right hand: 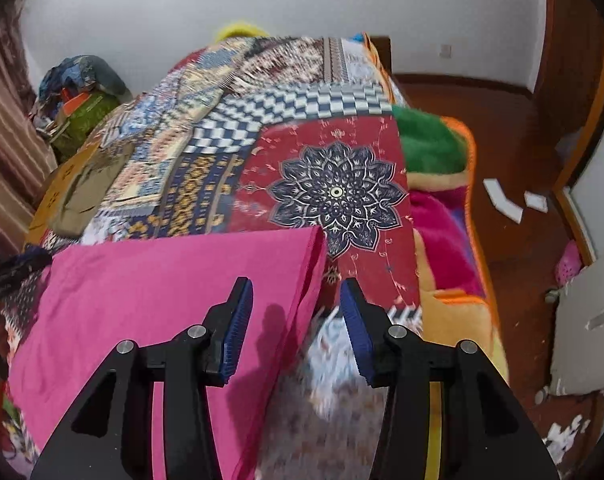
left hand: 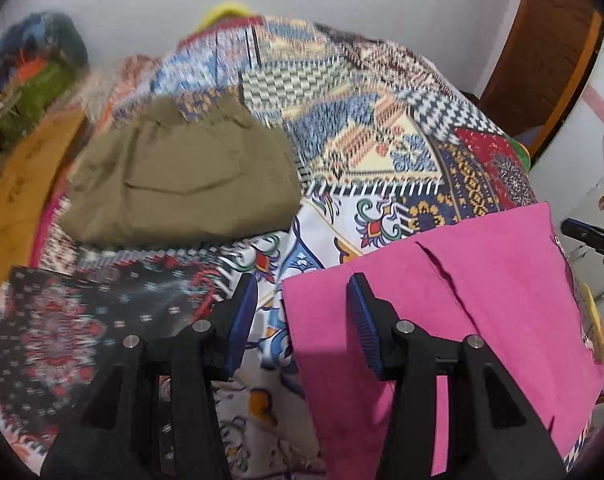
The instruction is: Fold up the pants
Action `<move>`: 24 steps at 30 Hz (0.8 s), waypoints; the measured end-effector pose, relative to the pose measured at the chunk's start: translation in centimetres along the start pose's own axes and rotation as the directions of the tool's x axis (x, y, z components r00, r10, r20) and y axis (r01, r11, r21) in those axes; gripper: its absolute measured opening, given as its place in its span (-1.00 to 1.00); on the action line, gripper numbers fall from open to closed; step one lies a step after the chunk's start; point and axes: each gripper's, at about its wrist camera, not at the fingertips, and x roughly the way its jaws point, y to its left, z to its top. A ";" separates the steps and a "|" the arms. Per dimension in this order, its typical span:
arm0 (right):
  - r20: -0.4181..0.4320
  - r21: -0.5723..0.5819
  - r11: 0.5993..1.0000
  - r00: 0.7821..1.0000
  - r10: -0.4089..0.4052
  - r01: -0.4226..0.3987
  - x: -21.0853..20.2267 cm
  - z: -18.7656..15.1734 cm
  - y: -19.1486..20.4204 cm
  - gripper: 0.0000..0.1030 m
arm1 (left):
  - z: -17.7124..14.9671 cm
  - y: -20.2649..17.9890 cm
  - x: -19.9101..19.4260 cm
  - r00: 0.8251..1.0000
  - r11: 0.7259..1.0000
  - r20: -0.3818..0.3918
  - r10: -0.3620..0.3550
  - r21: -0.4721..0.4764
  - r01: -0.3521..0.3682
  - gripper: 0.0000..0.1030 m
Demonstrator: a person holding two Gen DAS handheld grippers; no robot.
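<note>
The pink pants (left hand: 481, 280) lie flat on the patterned bedspread (left hand: 341, 120), with a crease running down the cloth. My left gripper (left hand: 302, 304) is open, its jaws astride the pants' left edge, holding nothing. In the right wrist view the pink pants (right hand: 162, 288) spread to the left and my right gripper (right hand: 296, 312) is open over their right edge, empty. The right gripper's tip also shows at the right edge of the left wrist view (left hand: 593, 236).
Folded olive-brown pants (left hand: 182, 180) lie further back on the bed, also seen in the right wrist view (right hand: 86, 188). A mustard cloth (left hand: 18, 200) and a clothes pile (left hand: 34, 80) sit at the left. Fluffy blankets (right hand: 441, 200) hang off the bed's right side above the wooden floor (right hand: 521, 240).
</note>
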 end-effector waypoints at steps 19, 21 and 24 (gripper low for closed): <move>0.035 -0.067 0.998 0.999 -0.005 0.007 2.9 1.3 0.4 -0.92 | -0.9 -0.9 2.1 0.999 0.999 -0.003 0.039 0.022 -0.039 -0.89; 0.034 -0.069 0.997 0.999 -0.019 0.021 3.1 1.7 0.2 -0.92 | -1.0 -0.9 1.9 0.998 0.998 0.004 0.057 0.030 -0.057 -0.89; 0.039 -0.068 0.997 0.998 -0.045 0.047 3.3 2.3 0.0 -0.92 | -0.8 -0.8 1.6 0.997 0.996 0.011 0.079 0.036 -0.080 -0.89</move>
